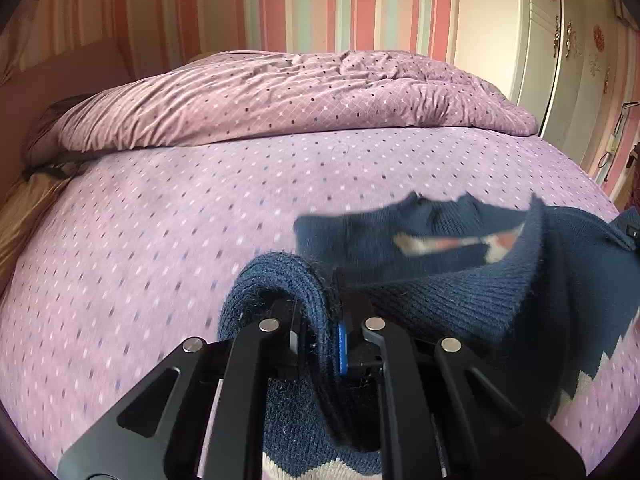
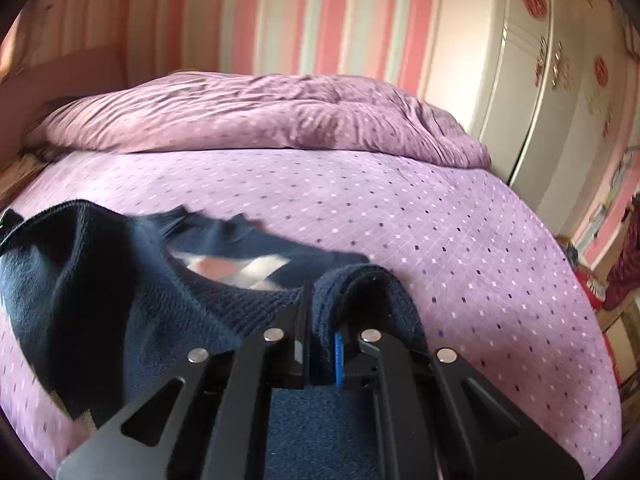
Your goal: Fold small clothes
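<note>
— Pink-striped wallpaper (image 1: 320, 0) runs behind the bed (image 1: 160, 220), and a white wardrobe (image 1: 560, 60) stands off to the right of both grippers. What lies ahead of them?

— Purple dotted sheet, mostly bare, with a rumpled duvet (image 1: 280, 96) of the same pattern heaped at the far end.

— And the sweater (image 1: 460, 292)?

— Dark blue knit with a pale zigzag band. It hangs between the two grippers, lifted off the sheet near them, and its far part sags ahead towards the bed, blurred.

— How does the left gripper (image 1: 324, 316) stand?

— Jaws pinched nearly together on a thick fold of the knit; the cloth bulges up and over to the left of its fingertips. The rest of the sweater stretches away to its right.

— The right gripper (image 2: 322, 320)?

— Same story, mirrored. Its jaws are clamped tight on the sweater's other edge, a roll of knit curling over just right of the tips, while the body of the garment spreads out to its left.

— Anything on the inside of the sweater?

— A pink and white patch (image 2: 232, 268) shows through the opening, too blurred to make out.
</note>
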